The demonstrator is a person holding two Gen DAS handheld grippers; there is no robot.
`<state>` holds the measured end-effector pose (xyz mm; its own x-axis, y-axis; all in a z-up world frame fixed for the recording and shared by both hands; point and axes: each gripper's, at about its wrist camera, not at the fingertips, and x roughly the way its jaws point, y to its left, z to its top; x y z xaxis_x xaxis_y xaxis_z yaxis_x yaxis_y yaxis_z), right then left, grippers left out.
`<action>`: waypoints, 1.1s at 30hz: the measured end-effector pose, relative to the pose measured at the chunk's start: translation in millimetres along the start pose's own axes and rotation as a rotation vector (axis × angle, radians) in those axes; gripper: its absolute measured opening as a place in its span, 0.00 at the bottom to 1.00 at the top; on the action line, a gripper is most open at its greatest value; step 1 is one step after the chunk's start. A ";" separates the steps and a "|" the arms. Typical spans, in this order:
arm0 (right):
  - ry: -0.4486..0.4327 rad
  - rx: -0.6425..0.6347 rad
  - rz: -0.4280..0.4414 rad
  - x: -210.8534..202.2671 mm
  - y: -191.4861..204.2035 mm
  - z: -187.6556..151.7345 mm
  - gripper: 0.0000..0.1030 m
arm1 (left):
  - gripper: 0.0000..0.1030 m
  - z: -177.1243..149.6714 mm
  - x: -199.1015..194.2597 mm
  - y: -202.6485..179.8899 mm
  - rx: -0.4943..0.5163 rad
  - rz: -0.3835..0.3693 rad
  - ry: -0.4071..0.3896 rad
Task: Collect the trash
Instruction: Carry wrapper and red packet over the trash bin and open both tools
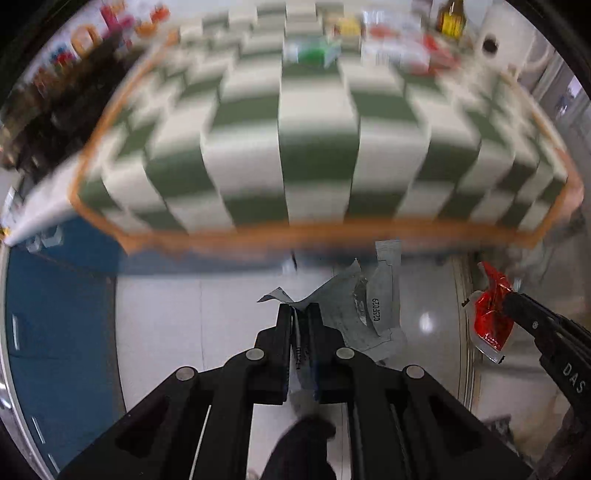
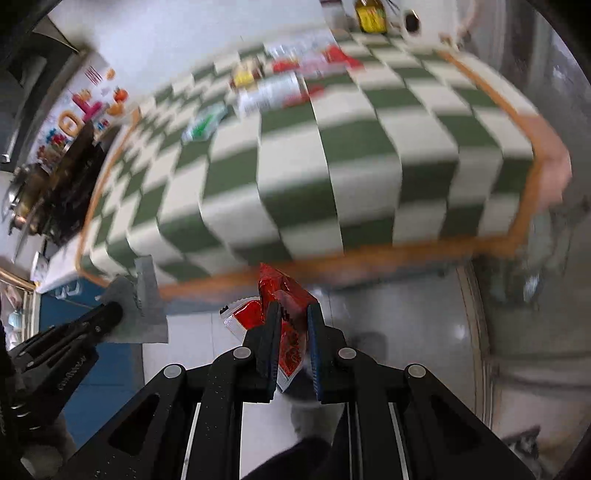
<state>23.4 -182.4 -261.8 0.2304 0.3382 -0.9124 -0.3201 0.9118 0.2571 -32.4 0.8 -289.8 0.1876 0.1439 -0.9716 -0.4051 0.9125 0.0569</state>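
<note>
Green-and-cream checkered cloth with an orange border covers the tabletop, which fills the upper half of both wrist views and is smeared by motion blur. Below its near edge lies pale glossy tiled floor, with a blue panel at the left.

Left gripper: jaws closed on a crumpled silver-grey foil wrapper, held in the air over the floor, just in front of the tabletop's near edge. A printed code shows on the foil. In the right wrist view the same gripper enters from the left with the grey wrapper projecting upward from its tip.

Right gripper: jaws closed on a shiny red plastic sachet with a clear sealed edge, likewise held over the floor beside the border of the cloth. In the left wrist view this gripper enters from the right, the red sachet hanging at its tip. The two grippers are near each other but apart.

Far side of the tabletop: several blurred packets, including a green-and-white packet, red-and-white packets and a small yellow one; a dark bottle with a yellow label stands at the back.
</note>
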 end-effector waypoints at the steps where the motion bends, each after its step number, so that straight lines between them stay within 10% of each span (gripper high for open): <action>1: 0.021 0.006 -0.010 10.4 -3.0 -13.4 0.14 | 0.05 -6.0 13.6 -0.3 0.000 -0.001 0.028; 18: 0.365 0.041 -0.057 322.4 -74.8 -164.3 0.14 | 0.06 -93.0 347.4 -23.9 -0.089 -0.021 0.417; 31: 0.510 0.050 -0.055 448.4 -95.8 -208.7 0.15 | 0.15 -121.3 406.6 -2.7 -0.155 -0.050 0.493; 33: 0.517 0.051 -0.055 450.6 -96.2 -208.6 0.16 | 0.29 -120.8 403.4 2.2 -0.148 -0.042 0.482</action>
<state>-33.7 -166.3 -764.2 -0.2422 0.1422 -0.9597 -0.2720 0.9396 0.2079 -65.7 14.6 -709.3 -0.2137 -0.1168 -0.9699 -0.5350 0.8447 0.0162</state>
